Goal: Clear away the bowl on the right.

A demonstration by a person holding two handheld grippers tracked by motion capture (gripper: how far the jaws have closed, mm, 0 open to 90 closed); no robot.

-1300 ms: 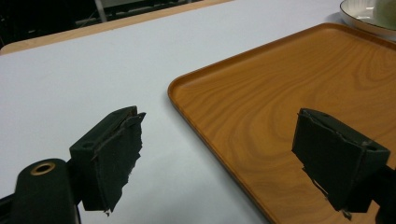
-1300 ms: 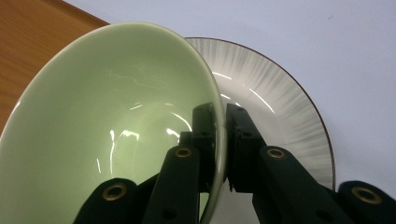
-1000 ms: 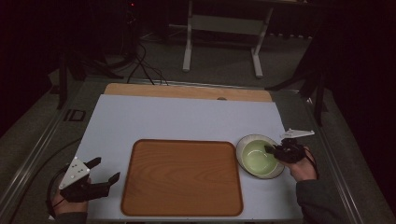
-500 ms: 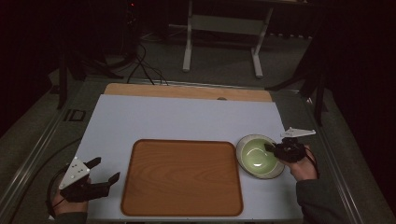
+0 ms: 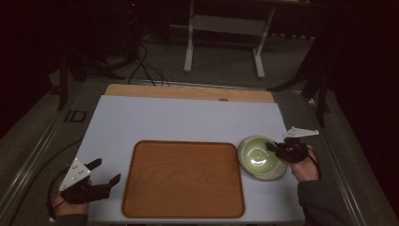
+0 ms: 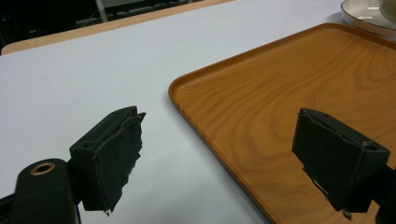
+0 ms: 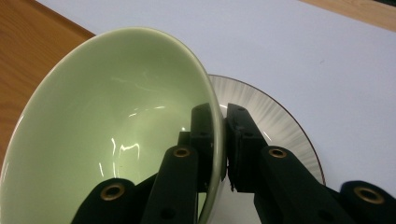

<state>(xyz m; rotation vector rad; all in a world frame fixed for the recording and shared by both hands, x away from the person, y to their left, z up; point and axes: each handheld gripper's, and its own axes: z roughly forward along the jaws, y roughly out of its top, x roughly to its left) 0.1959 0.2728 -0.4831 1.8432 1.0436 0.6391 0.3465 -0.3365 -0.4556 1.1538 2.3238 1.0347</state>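
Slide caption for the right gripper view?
Right hand-held gripper pinches pale green ceramic bowl's rim, tilting it above ribbed white plate.

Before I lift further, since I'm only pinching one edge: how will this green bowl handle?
The green bowl looks glazed and glossy, so it may slip in the right gripper, whose jaws clamp only its thin rim. Held at one edge, it already tilts and may swing. It looks ceramic, so knocking the plate beneath could chip it.

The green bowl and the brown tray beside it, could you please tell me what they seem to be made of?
The pale green round bowl looks like glazed ceramic: smooth, with bright glossy reflections. The brown rectangular tray looks like wood or wood-look laminate: visible grain, satin sheen.
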